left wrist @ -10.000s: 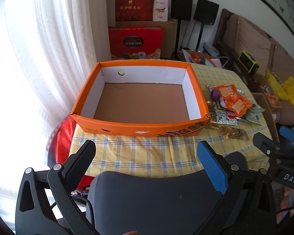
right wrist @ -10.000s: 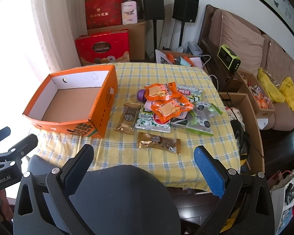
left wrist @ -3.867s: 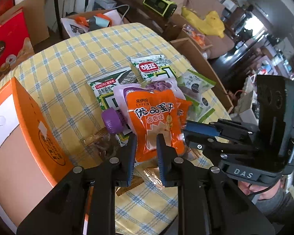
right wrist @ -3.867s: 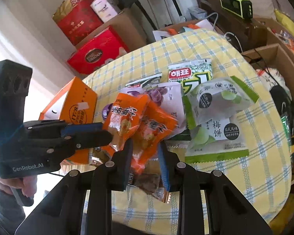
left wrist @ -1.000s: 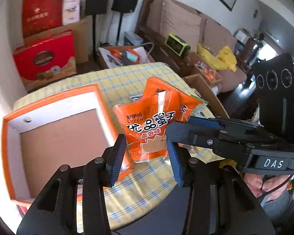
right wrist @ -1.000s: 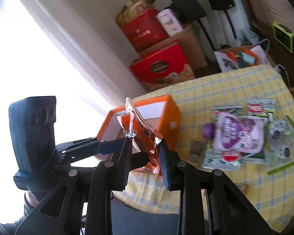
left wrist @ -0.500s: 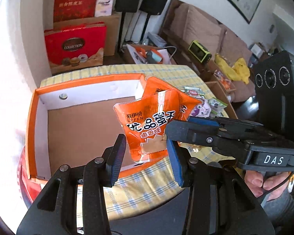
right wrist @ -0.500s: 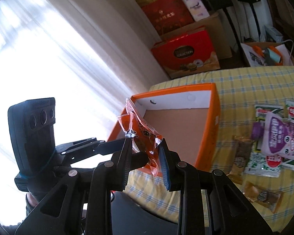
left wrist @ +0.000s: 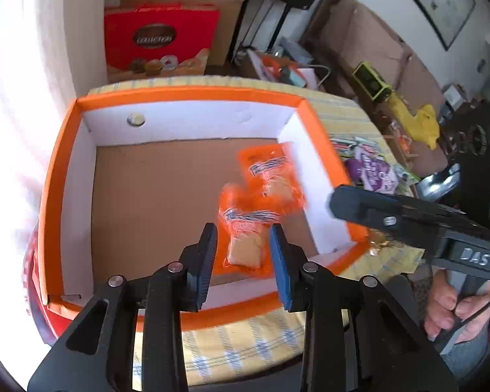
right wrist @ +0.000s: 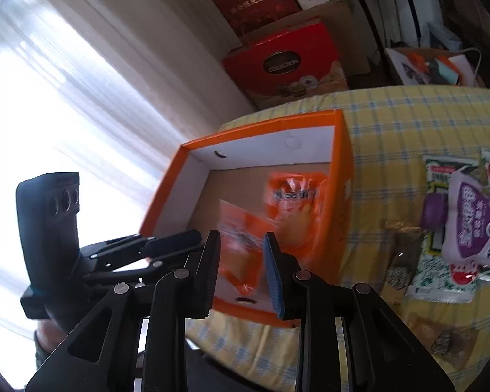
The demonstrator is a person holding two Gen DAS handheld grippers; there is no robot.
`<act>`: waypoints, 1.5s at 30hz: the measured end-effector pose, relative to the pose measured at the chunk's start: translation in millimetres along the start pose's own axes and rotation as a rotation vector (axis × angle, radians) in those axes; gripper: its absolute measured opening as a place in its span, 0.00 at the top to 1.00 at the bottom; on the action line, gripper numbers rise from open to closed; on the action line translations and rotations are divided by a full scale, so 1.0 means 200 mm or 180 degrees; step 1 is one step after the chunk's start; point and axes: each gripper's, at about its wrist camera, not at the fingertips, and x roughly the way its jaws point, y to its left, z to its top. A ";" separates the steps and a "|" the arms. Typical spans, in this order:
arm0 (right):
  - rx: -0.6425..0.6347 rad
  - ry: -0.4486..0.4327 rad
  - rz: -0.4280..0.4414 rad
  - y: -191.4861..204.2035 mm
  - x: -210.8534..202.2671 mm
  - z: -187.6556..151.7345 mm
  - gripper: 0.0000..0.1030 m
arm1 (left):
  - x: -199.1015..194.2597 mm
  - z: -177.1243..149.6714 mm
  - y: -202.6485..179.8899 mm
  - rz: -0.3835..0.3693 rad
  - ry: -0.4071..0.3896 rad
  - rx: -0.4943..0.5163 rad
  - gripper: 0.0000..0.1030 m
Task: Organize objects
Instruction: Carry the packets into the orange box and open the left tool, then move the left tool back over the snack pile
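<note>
Two orange snack packets, both blurred, are inside the orange cardboard box (left wrist: 186,93) (right wrist: 261,124). One packet (left wrist: 271,176) (right wrist: 294,196) is by the box's right wall. The other packet (left wrist: 245,238) (right wrist: 240,225) is nearer the front wall. My left gripper (left wrist: 244,232) (right wrist: 179,240) hovers over the front wall; its jaws are closing with nothing between them, and the near packet shows through the gap further down. My right gripper (right wrist: 240,235) (left wrist: 339,201) hangs over the front right corner, jaws a little apart and gripping nothing.
Right of the box on the yellow checked tablecloth (right wrist: 392,124) lie a purple pouch (right wrist: 470,215) (left wrist: 372,170), green seaweed packets (right wrist: 441,277) and a brown packet (right wrist: 401,254). A red gift box (left wrist: 160,39) and cartons stand behind the table. A curtain hangs at the left.
Half a second ago each gripper held an orange packet above the box. Both packets are now out of the jaws and down in the box. The left jaws have narrowed; both grippers sank.
</note>
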 end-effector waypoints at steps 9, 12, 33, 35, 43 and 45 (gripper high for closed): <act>-0.0067 -0.0099 -0.0067 0.00 -0.06 0.01 0.71 | -0.03 -0.01 0.05 0.0096 -0.0061 -0.0057 0.71; -0.0099 -0.0138 -0.0113 0.01 -0.09 0.02 0.65 | -0.07 0.00 0.01 0.0140 -0.0111 -0.0006 0.60; -0.0234 -0.0276 -0.0739 -0.12 -0.31 -0.04 0.22 | -0.09 0.03 -0.20 0.0033 -0.0248 0.0029 0.02; -0.0192 -0.0290 -0.0763 -0.16 -0.34 -0.06 0.21 | -0.08 0.03 -0.23 0.0059 -0.0235 0.0053 0.01; 0.0031 -0.0420 -0.0932 -0.32 -0.55 -0.07 0.20 | -0.05 0.05 -0.40 0.0035 -0.0213 0.0175 0.00; 0.0102 -0.0467 -0.0972 -0.36 -0.61 -0.08 0.20 | -0.04 0.06 -0.43 0.0006 -0.0198 0.0206 0.00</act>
